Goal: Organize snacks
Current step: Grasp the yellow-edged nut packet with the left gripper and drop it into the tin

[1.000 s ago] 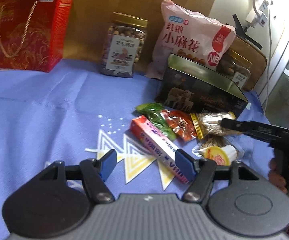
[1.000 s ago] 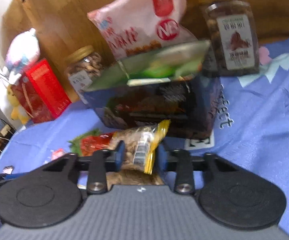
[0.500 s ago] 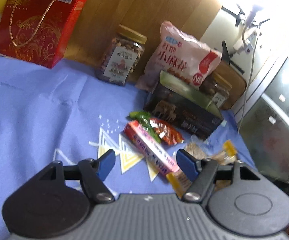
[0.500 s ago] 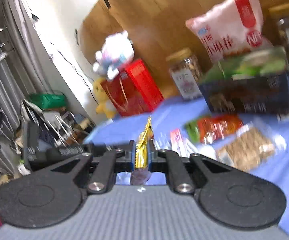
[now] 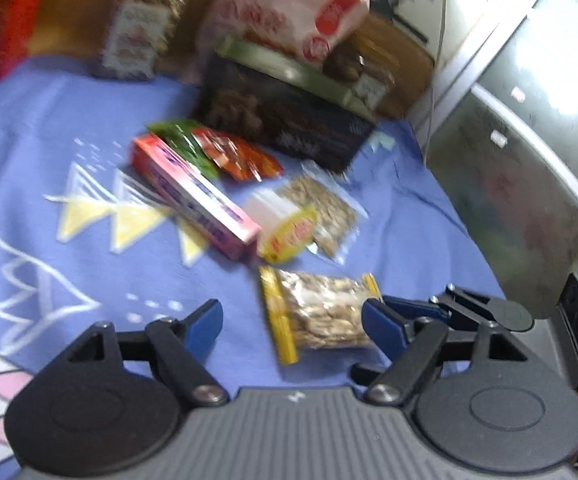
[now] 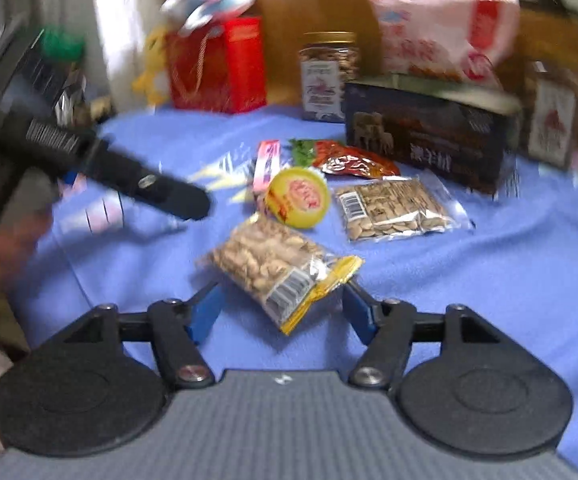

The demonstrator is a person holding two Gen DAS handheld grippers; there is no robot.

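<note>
Your two wrist cameras both look down close over the blue patterned cloth point(image 5: 69, 120), sharing the yellow-edged clear nut packet point(image 5: 321, 314) low in centre frame.

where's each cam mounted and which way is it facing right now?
Left wrist: on the left gripper, angled down over the blue cloth; its jaws are opening around the nut packet.
Right wrist: on the right gripper, facing the dark box; jaws opening, a hand at left.
Shared: nut packet, dark box, pink bag.
</note>
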